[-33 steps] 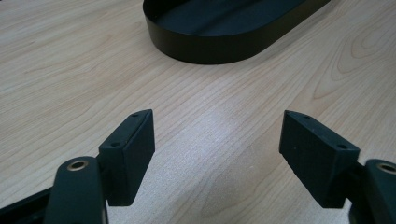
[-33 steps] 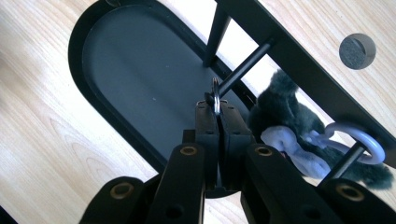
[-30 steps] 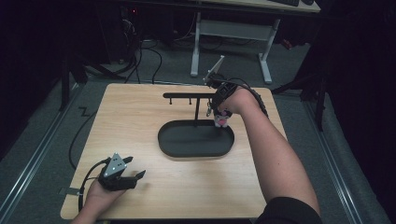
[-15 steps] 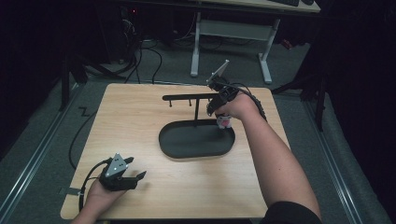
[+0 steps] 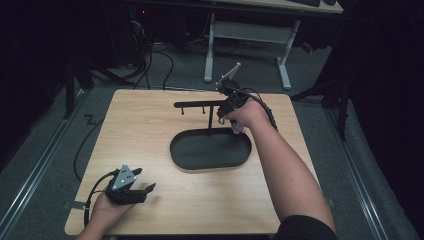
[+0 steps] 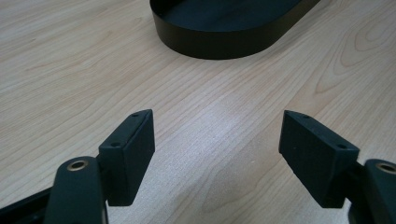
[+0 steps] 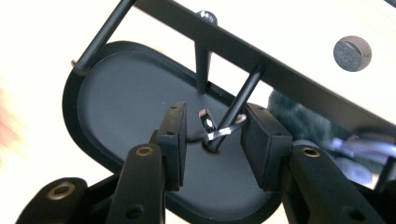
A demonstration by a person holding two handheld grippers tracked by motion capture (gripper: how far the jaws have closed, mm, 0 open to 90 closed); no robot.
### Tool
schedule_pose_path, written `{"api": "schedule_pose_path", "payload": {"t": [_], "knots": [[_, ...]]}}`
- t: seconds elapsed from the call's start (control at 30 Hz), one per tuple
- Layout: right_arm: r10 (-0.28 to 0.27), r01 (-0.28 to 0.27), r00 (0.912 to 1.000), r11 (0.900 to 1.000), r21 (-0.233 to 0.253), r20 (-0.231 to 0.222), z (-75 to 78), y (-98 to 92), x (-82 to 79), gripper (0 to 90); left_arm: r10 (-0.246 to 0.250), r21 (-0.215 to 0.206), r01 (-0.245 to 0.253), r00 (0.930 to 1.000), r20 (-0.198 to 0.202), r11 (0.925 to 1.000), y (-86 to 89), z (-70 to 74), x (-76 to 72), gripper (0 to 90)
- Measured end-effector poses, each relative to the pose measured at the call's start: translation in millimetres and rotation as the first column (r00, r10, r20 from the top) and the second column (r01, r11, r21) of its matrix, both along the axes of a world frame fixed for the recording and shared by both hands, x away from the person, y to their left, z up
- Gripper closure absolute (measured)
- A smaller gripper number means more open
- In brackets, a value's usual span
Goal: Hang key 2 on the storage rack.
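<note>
A black rack with a horizontal bar point(image 5: 200, 104) on a post stands in a black oval tray point(image 5: 173, 150) at mid-table. My right gripper point(image 5: 223, 111) is raised at the bar's right end. In the right gripper view it point(image 7: 212, 140) is shut on a small metal ring point(image 7: 219, 132), which sits around the tip of a slanted peg point(image 7: 243, 93) under the bar point(image 7: 280, 70). Something fuzzy, teal and purple, point(image 7: 299, 116) hangs blurred behind the right jaw. My left gripper point(image 5: 147, 189) rests open on the table's near left corner, its jaws point(image 6: 217, 149) holding nothing.
The tray's wall point(image 6: 210, 44) lies ahead of the left gripper, with bare wood between. A second peg point(image 7: 203, 60) and the post are close to the ring. A cable point(image 5: 80, 150) hangs off the table's left edge. A desk frame point(image 5: 250, 35) stands on the floor beyond.
My right gripper has risen from over the tray's far rim and moved back to the bar, tilting upward. The left gripper has stayed put.
</note>
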State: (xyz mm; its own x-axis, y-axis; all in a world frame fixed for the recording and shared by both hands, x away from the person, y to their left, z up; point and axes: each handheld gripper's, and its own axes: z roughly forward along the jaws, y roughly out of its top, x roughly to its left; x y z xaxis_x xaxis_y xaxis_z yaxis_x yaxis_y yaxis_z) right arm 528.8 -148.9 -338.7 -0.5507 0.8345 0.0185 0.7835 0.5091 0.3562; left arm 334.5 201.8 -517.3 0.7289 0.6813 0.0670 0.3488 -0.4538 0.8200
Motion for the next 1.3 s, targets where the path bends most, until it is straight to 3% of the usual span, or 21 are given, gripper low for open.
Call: {"api": "schedule_pose_path", "payload": {"t": [0.13, 0.4, 0.67, 0.8, 0.87, 1.0, 1.1, 1.2, 1.3], "knots": [[-0.019, 0.019, 0.9997, 1.000, 0.004, -0.012, -4.1, 4.6, 2.8, 54.4, 0.004, -0.002, -0.004, 1.0000, -0.002, 1.0000, 1.9, -0.8, 0.7, 27.4], [-0.034, 0.034, 0.9994, 0.998, 0.055, 0.006, 1.5, 0.4, -6.7, 27.3, -0.001, -0.001, 0.001, 1.0000, -0.007, 1.0000, 1.3, -0.9, 3.4, 27.4], [-0.044, 0.039, 0.9979, 0.995, 0.093, 0.048, 9.3, -11.3, -31.1, 22.5, 0.000, 0.008, 0.000, 1.0000, -0.003, 1.0000, 3.6, -0.9, -1.3, 27.3], [-0.041, 0.028, 0.9936, 0.992, 0.120, 0.106, 11.0, -19.9, -54.9, 20.4, 0.019, 0.004, -0.019, 0.9998, -0.007, 0.9998, 8.0, -1.4, -2.2, 27.3], [-0.036, 0.019, 0.9887, 0.994, 0.111, 0.146, 10.0, -24.5, -67.2, 21.7, 0.024, 0.003, -0.024, 0.9997, -0.008, 0.9997, 8.6, -2.1, -3.0, 27.4], [-0.022, -0.006, 0.9838, 0.988, 0.157, 0.178, -5.7, -38.2, -95.6, 20.7, 0.037, 0.003, -0.037, 0.9993, -0.009, 0.9993, 10.6, -1.8, -3.5, 27.2], [-0.013, -0.026, 0.9677, 0.989, 0.149, 0.252, -33.7, -50.2, -121.0, 22.0, 0.043, 0.011, -0.043, 0.9990, -0.010, 0.9990, 12.4, -2.8, -5.3, 27.2], [-0.047, -0.007, 0.9649, 0.979, 0.204, 0.259, -68.5, -62.9, -141.7, 20.9, 0.062, 0.011, -0.062, 0.9980, -0.012, 0.9980, 15.2, -1.5, -6.8, 27.1], [-0.074, 0.004, 0.9453, 0.976, 0.215, 0.318, -103.2, -74.8, -163.8, 19.1, 0.073, -0.004, -0.074, 0.9971, -0.020, 0.9973, 16.8, -1.5, -7.7, 27.2]]}}
